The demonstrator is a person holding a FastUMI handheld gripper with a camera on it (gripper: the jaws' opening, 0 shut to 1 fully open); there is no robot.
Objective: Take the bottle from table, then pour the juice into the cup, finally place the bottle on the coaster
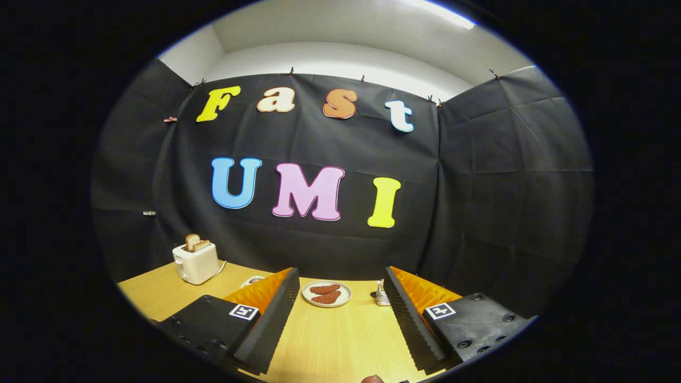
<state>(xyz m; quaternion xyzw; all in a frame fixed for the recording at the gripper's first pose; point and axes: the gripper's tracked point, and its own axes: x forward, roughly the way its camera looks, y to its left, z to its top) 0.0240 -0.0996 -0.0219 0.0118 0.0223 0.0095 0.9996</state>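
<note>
Gripper view: the claw hangs over the wooden desk with its fingers spread wide and nothing between them but bare desk top. Just beyond the fingertips, roughly midway between them, sits a small plate carrying two brownish pieces of food. By the far tip of the right finger stands a small pale, ridged object; it may be a cup or a little bottle, but it is too small and half hidden to tell. By the far tip of the left finger a bit of a round whitish thing peeks out, perhaps a coaster or dish; again I cannot say which. Far left on the desk is a cream toaster with two slices of toast standing up in it.

I cannot make out the bottle with any certainty, nor the cup or coaster, so how far the job stands cannot be judged from here.

Risks: a sweep toward the right-hand object could knock it over with the finger's edge, since it sits almost touching the tip; a low approach could also clip the plate.

Writing: each finger base carries a square black-and-white marker tag, with no readable text.
</note>
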